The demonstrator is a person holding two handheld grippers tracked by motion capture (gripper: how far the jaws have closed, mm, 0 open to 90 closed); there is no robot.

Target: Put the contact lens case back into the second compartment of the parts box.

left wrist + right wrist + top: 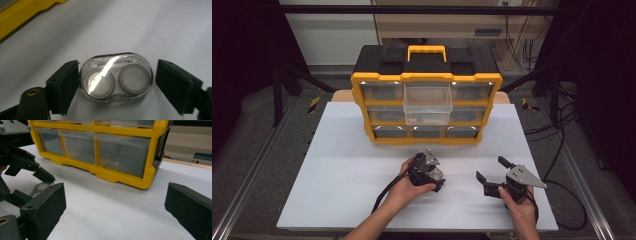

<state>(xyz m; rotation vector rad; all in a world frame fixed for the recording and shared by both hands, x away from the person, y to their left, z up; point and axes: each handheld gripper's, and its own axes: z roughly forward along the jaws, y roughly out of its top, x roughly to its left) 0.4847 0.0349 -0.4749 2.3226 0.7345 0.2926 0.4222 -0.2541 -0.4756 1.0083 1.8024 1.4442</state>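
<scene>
While your left hand-held gripper (116, 82) brackets the clear oval plastic twin-well case (115, 76) on the white counter (150, 30), pads not yet pinching both ends, finish the squeeze, then lift; your right hand-held gripper (115, 207) idles wide apart.

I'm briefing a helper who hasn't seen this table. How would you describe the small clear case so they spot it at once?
Start at the yellow organizer at the back of the white table, then come toward the person to the left gripper. The case lies flat on the table between its jaws. It is a clear oval box with two round wells side by side, unlike the organizer's boxy drawers.
</scene>
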